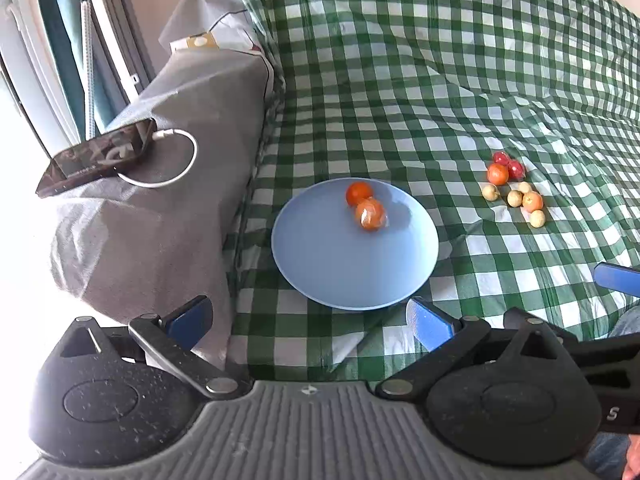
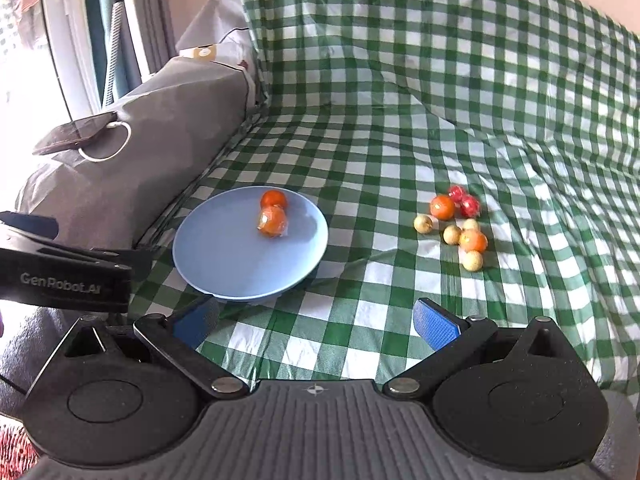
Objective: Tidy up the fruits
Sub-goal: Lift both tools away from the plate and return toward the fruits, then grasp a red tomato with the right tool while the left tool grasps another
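Note:
A light blue plate (image 1: 320, 272) lies on the green checked cloth and holds two orange fruits (image 1: 359, 193); one of them (image 1: 370, 214) is wrapped in clear film. The plate (image 2: 224, 256) and its fruits (image 2: 273, 199) also show in the right wrist view. To the plate's right a loose cluster lies on the cloth: two orange fruits (image 2: 442, 206), two red ones (image 2: 469, 205) and several small pale yellow ones (image 2: 472, 260). The cluster also shows in the left wrist view (image 1: 497, 174). My left gripper (image 1: 310, 320) is open and empty, just short of the plate. My right gripper (image 2: 316, 320) is open and empty, short of the plate and the cluster.
A grey covered cushion (image 1: 160, 216) stands left of the plate, with a phone (image 1: 96, 156) and a white charging cable (image 1: 176, 160) on top. The checked cloth (image 2: 440, 80) rises over a backrest behind. The left gripper's body (image 2: 64, 280) shows at the left edge.

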The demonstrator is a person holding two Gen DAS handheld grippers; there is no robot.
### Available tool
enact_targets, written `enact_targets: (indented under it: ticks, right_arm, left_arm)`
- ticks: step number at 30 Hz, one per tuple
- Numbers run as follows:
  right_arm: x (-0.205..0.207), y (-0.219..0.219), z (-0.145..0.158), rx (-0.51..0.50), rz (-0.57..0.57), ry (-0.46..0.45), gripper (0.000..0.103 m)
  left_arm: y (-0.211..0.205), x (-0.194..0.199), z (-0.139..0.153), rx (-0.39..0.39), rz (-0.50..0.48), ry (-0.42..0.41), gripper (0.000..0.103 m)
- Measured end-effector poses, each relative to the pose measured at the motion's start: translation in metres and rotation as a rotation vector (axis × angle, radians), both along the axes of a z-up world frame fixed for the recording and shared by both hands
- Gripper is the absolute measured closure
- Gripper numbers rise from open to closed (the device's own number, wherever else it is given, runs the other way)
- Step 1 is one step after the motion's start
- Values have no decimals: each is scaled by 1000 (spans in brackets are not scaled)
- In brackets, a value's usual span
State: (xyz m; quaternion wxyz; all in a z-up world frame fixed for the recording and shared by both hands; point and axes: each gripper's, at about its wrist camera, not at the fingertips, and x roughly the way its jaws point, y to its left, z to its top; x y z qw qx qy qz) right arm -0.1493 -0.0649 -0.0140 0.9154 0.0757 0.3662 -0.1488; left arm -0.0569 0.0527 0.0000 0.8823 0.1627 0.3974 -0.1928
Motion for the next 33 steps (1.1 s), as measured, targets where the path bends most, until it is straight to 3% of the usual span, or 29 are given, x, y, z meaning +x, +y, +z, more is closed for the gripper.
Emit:
enact_targets:
  ticks: [10,17,20,25,27,29,30,33]
  right_arm:
    - [7,-57,-20,-28,-145,-38,1]
    - [64,-178,-47,-112,-368,-69,1]
    - [105,-228,-74,-102,-370,-5,2]
    - [156,-271,-113,-37,-220,101,27]
    - [166,-276,-122,-26,-155,118,53]
    - [172,-276,-130,-32,-104,120,60]
    - [172,-273,-131,-68,-82,105,72]
    - [164,-272,-132,-119,-131,89,72]
  left_arm:
    - [-31,20,-1,35,-6,36,0]
    - [-66,54,-6,67,19,67,0]
    - [-80,67,-15,87,24,92,0]
    - [-104,87,-30,130,26,110,0]
    - [-115,97,-34,134,21,117,0]
    - [-130,108,-37,132,11,120,0]
    - [-139,113,-38,130,3,117,0]
    - [-172,128,-34,100,-37,99,0]
